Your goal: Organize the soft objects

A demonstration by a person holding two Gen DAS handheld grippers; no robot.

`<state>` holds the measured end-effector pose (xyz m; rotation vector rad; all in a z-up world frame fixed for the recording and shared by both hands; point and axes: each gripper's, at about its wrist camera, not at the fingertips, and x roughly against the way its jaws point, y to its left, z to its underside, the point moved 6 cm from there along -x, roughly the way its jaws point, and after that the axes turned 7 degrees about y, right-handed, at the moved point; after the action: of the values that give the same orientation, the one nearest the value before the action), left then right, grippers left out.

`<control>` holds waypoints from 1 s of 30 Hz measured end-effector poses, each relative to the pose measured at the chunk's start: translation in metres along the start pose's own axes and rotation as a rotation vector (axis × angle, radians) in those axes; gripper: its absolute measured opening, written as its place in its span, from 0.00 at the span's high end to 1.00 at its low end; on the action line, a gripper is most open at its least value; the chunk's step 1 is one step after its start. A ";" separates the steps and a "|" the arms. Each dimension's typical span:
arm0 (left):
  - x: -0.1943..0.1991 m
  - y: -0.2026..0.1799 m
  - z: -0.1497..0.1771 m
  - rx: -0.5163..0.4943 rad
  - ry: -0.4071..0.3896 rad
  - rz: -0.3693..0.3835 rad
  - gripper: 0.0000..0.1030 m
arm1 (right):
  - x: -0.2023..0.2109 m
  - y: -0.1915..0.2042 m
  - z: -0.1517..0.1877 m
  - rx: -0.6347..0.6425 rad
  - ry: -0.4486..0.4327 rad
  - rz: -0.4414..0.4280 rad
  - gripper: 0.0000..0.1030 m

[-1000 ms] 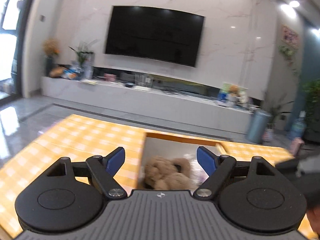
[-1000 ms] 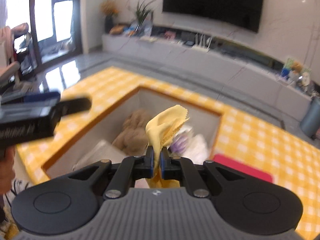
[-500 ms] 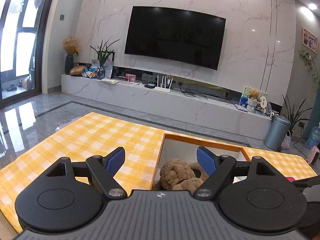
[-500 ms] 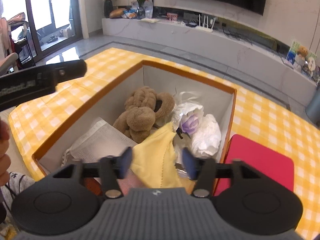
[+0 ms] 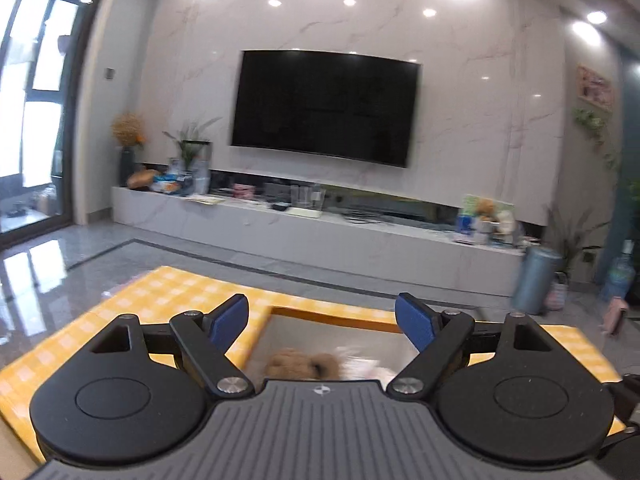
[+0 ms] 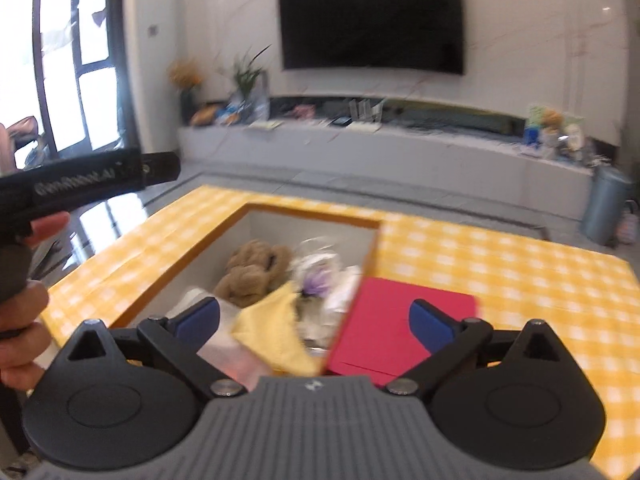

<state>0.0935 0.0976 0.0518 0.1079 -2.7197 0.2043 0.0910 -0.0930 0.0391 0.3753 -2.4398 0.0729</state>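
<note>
Nearest, the right tongs [image 6: 314,320] are standing wide open with nothing between the blue pads [image 6: 198,316], hanging over the near edge of an orange-rimmed box [image 6: 312,214] sunk into the counter [image 6: 500,264], which is wearing a yellow checked cloth. Just beyond those pads, a yellow cloth [image 6: 276,336] is lying crumpled inside the box at its near end, free of the tongs. Beside it, toward the right, a red mat [image 6: 400,328] is lying flat on the counter, touching the box's right rim. Farther into the box, a brown plush toy [image 6: 254,272] is resting against the left wall, and a blurred heap of white and purple soft things [image 6: 320,276] is sitting just beside it on the right.

At the left edge of the right wrist view, a hand [image 6: 20,304] is gripping the handle of the left tongs [image 5: 322,318]. Those too are gaping open and empty, held above the box's near side; the plush toy is peeking out between the pads [image 5: 228,322] in the left wrist view, blurred.

Well beyond the counter, a grey floor [image 5: 120,248] is stretching to a long low cabinet [image 5: 360,236], and a dark television [image 5: 324,112] is hanging on the marble wall above it. A grey bin [image 5: 534,280] is standing at the cabinet's right end.
</note>
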 end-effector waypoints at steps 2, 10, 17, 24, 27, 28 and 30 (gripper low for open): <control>0.007 -0.015 0.003 -0.015 0.008 0.038 0.05 | 0.013 -0.012 0.006 -0.027 -0.030 0.029 0.03; 0.021 -0.058 0.037 -0.055 0.054 0.115 0.00 | 0.028 -0.044 0.035 -0.102 -0.051 0.044 0.03; 0.019 -0.088 0.069 -0.122 -0.086 0.044 0.00 | 0.018 -0.068 0.061 -0.099 -0.023 0.054 0.03; 0.004 -0.112 0.089 -0.185 -0.046 0.002 0.00 | 0.009 -0.088 0.072 -0.145 -0.010 0.074 0.03; 0.000 -0.117 0.094 -0.196 0.019 0.036 0.00 | 0.006 -0.088 0.075 -0.118 0.002 0.109 0.03; -0.001 -0.116 0.095 -0.190 0.041 0.044 0.00 | 0.005 -0.088 0.076 -0.109 0.004 0.120 0.03; -0.003 -0.114 0.096 -0.167 0.066 0.051 0.00 | 0.004 -0.088 0.078 -0.108 0.007 0.123 0.03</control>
<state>0.0705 -0.0299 -0.0222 -0.0159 -2.6628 -0.0054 0.0656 -0.1894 -0.0233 0.1765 -2.4456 -0.0047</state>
